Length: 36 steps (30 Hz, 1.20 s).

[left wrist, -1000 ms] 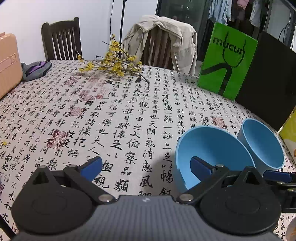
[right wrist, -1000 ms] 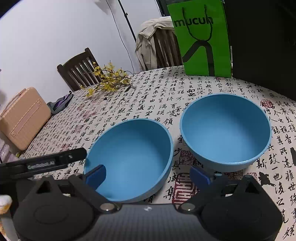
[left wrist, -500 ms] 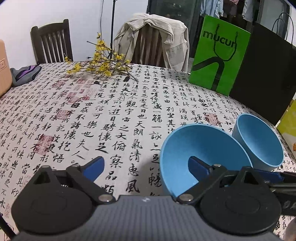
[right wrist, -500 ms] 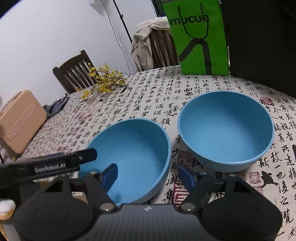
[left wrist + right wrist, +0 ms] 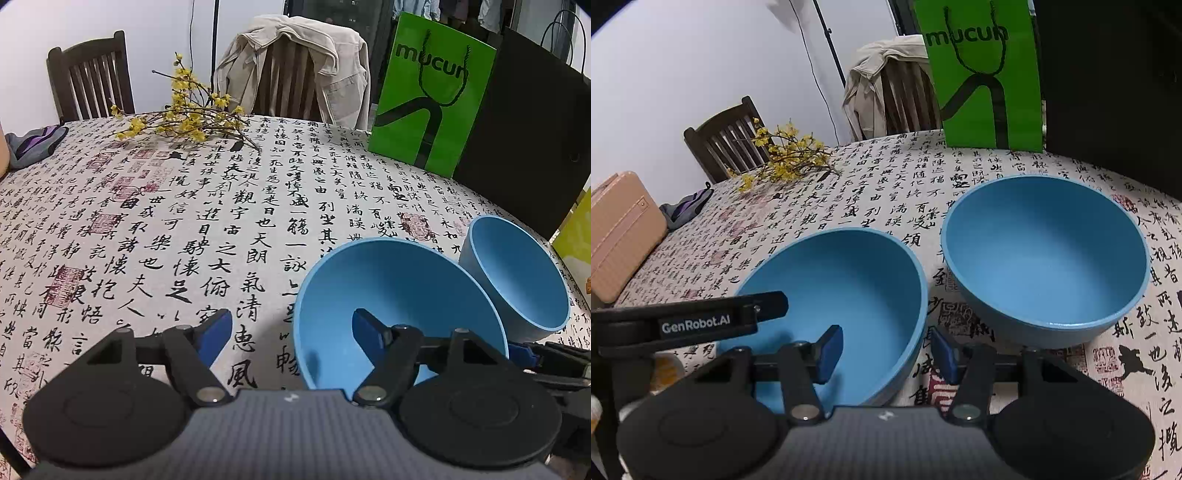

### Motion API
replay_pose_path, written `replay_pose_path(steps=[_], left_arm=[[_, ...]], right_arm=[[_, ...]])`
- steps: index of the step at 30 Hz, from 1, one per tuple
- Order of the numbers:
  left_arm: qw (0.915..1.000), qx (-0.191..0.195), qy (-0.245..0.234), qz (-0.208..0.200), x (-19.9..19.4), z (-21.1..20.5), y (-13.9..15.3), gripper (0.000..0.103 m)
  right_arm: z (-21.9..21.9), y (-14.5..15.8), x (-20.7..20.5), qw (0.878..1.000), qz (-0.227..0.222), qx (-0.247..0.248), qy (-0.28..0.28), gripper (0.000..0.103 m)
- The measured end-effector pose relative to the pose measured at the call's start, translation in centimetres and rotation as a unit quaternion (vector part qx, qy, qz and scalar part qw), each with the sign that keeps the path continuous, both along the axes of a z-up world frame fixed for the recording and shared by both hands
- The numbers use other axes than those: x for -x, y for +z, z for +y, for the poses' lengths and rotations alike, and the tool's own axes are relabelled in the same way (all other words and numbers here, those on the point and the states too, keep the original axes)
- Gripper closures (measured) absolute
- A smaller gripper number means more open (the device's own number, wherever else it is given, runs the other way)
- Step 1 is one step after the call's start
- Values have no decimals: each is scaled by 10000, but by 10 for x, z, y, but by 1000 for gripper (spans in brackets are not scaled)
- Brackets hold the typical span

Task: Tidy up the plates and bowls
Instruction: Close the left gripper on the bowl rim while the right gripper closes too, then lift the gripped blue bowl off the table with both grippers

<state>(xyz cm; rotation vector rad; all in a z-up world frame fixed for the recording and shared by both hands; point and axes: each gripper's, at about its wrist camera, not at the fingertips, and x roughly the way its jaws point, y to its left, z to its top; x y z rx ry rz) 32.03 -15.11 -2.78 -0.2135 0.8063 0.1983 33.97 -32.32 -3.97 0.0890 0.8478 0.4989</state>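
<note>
On the tabletop, two blue bowls are sitting side by side, nearly touching. My left gripper is straddling the left rim of the nearer bowl, one pad inside, one outside; my right gripper is straddling its right rim likewise. Both sets of jaws are closing, roughly half open, not yet pinching. I'm judging two opposite holds will keep it level for lifting into the farther bowl, probably to stack them.
</note>
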Motion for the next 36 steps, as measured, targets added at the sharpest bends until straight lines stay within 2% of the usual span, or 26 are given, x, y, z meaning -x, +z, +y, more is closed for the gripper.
replay_pose_path(steps=[6,8,13,15,17,21,24,30,36], left_arm=[[9998,108,-108,129,-5,-1,-5,52],[9997,138,-114,152,-6,-1,-7,55],[9994,206,-147,216,-9,0,-12,71],[9993,205,-196,240,-9,-1,-14,80],[9993,202,-223,238,-10,-1,-15,84],[9992,187,-209,269,-12,0,-18,88],[9991,199,-228,281,-12,0,-20,89],[9994,162,-242,183,-9,1,-17,89],[9995,186,-216,103,-7,3,-15,89]], right_arm=[[5,-13,-7,9998,113,106,-150,54],[8,-16,-8,9997,128,164,-161,57],[12,-21,-9,9996,192,156,-104,70],[14,-22,-8,9996,184,164,-119,72],[13,-22,-9,9996,159,166,-147,75],[12,-24,-11,9997,180,129,-140,76],[12,-26,-11,9996,181,148,-146,78],[8,-28,-14,9995,225,66,-224,88],[6,-26,-13,9996,184,-57,-207,90]])
